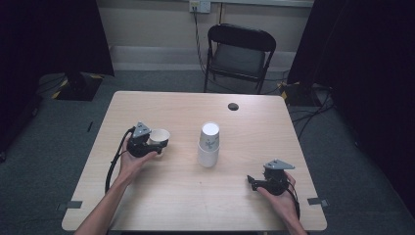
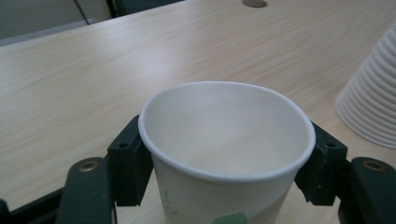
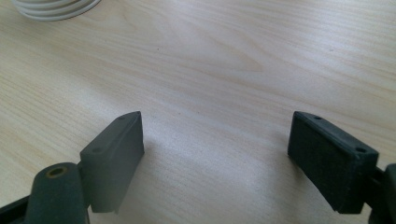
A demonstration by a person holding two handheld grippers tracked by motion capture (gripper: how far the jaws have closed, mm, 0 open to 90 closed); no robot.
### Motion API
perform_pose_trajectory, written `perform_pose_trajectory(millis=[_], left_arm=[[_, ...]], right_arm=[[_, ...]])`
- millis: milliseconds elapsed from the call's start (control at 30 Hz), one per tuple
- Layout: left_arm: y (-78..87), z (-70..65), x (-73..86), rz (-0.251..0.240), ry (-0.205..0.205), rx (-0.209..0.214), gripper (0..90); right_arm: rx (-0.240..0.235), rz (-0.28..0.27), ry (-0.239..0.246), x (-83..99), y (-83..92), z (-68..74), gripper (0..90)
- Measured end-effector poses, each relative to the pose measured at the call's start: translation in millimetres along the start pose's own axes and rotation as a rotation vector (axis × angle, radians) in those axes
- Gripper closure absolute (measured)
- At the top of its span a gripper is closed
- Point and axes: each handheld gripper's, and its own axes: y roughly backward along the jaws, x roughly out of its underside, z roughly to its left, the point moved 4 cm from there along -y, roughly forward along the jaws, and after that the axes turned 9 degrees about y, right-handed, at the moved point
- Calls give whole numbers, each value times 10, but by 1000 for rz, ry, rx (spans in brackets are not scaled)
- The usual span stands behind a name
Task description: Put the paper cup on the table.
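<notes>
A single white paper cup (image 2: 226,154) is held upright between the jaws of the left gripper (image 1: 151,143), one pad pressed to each side of the wall just below the rolled rim, mouth up and empty. Whether its base rests on the wooden table (image 1: 161,196) cannot be told. Just beyond and to one side of those jaws stands the stack of inverted paper cups (image 1: 209,144), its ribbed rims seen at the edge of the left gripper view.

The right gripper (image 1: 258,182) is held low over bare tabletop with its jaws spread wide and nothing between them; the stack's bottom rims (image 3: 53,8) lie well ahead of its tips.

The thin wall is likely to be buckled if the squeeze is tightened, and the cup could then be ovalled or popped out of the pads. With so light a grip near the rim, the cup may be tilted or dropped during a quick swing, and the nearby stack could be knocked over if it is brushed.
</notes>
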Motion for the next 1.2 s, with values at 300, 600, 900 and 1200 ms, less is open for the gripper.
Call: perform_pose_trajectory(millis=[300,600,900,1200], left_arm=[[61,-45,64,8,-24,-26,289],[149,-43,122,55,15,-18,260],[102,-11,130,55,14,-44,277],[65,-1,133,56,50,-49,169]], right_arm=[[0,0,0,0,0,1,181],[1,0,0,0,0,1,181],[1,0,-1,0,0,2,181],[2,0,0,0,0,1,181]])
